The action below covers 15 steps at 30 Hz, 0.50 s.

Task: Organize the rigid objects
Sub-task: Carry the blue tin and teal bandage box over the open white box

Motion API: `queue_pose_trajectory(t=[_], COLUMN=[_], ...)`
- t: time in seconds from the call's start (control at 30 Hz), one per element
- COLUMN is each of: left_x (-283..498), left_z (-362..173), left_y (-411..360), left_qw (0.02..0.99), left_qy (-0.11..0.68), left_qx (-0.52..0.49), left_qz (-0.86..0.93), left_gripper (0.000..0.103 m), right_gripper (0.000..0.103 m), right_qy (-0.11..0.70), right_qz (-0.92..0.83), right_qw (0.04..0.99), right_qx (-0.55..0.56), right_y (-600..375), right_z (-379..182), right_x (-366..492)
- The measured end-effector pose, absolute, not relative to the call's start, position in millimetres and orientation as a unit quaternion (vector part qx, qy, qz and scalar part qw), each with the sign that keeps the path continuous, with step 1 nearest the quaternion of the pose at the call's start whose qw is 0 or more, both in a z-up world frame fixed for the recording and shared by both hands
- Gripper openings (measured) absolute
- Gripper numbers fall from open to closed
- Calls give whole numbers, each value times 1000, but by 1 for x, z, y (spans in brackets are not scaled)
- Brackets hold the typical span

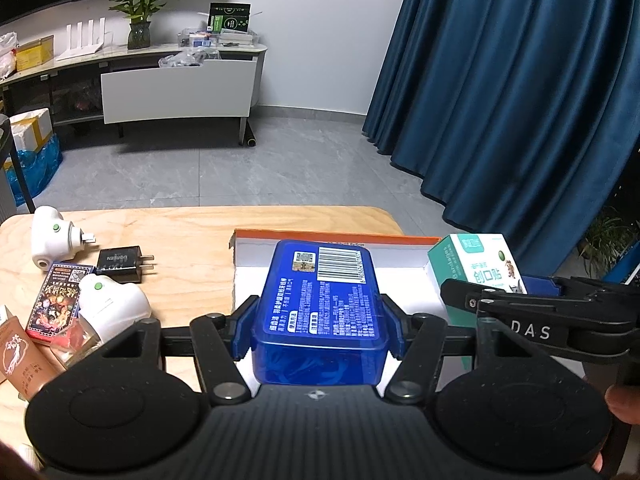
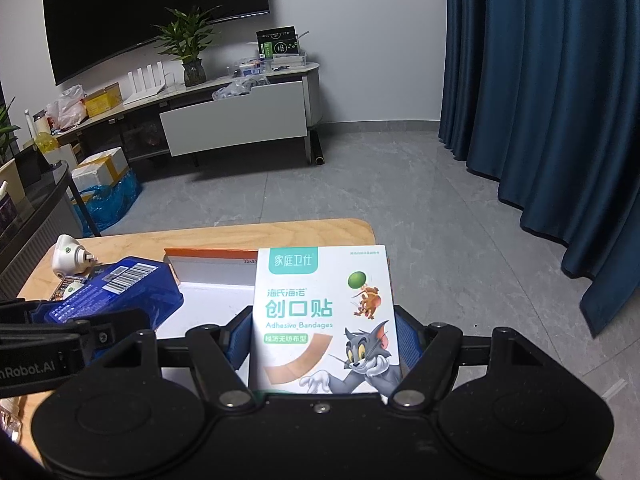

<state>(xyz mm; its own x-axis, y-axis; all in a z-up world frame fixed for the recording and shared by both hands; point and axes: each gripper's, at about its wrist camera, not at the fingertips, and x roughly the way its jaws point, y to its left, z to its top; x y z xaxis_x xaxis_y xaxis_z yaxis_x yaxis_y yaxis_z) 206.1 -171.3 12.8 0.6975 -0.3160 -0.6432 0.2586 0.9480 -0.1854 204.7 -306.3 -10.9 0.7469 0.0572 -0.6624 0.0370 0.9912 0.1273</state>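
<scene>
- Your left gripper [image 1: 318,326] pinches a translucent blue plastic case with a barcode label [image 1: 320,312] between its blue-padded fingers [image 1: 245,330], holding it over the shallow white cardboard tray with an orange rim [image 1: 256,252].
- Your right gripper [image 2: 325,344] clamps a white and teal adhesive bandage box printed with a cartoon cat and mouse [image 2: 325,320], upright, above the right part of that tray [image 2: 212,268].
- Left of the tray, on the light wooden table [image 1: 192,236], lie a black wall charger [image 1: 120,264], two white plug-in devices with green buttons [image 1: 54,238] and a colourful card box [image 1: 56,300].
</scene>
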Motion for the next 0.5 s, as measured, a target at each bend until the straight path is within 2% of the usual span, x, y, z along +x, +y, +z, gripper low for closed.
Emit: queue_pose_trajectory(t=[0.5], left_x=[205], left_z=[12], left_y=[-171], left_qw=[920], left_qy=[357], left_qx=[-42], left_qz=[-155], left_gripper=[62], right_gripper=[84], right_qy=[359], right_qz=[7], right_qw=[932], right_qx=[56], right_y=[-305], right_z=[-14], right_x=[207])
